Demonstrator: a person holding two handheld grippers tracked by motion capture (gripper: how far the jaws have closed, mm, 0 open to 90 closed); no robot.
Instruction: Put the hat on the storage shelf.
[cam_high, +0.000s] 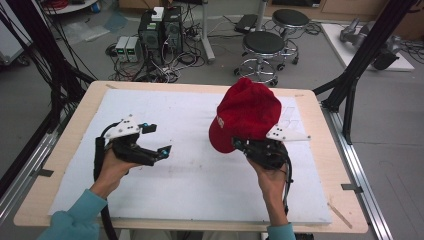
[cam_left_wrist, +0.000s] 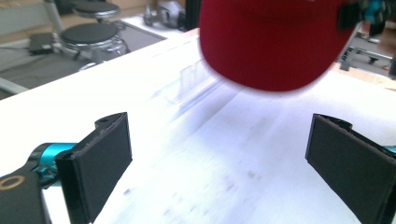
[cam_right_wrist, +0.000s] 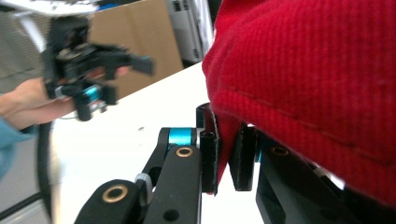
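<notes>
A red corduroy cap (cam_high: 247, 116) hangs above the right half of the white mat, held up off the table. My right gripper (cam_high: 239, 145) is shut on its lower edge; in the right gripper view the two black jaws pinch a fold of the cap (cam_right_wrist: 308, 79) between them at the right gripper (cam_right_wrist: 226, 156). My left gripper (cam_high: 155, 141) hovers over the left half of the mat, jaws wide apart and nothing between them. In the left gripper view the left gripper (cam_left_wrist: 219, 163) faces the cap (cam_left_wrist: 271, 42), which floats ahead and above, blurred.
A white mat (cam_high: 185, 175) covers most of the wooden table (cam_high: 65, 150). A faint clear plastic piece (cam_high: 290, 117) lies on the mat behind the cap. Stools (cam_high: 262, 47), computer towers (cam_high: 160, 30) and cables stand on the floor beyond the far edge.
</notes>
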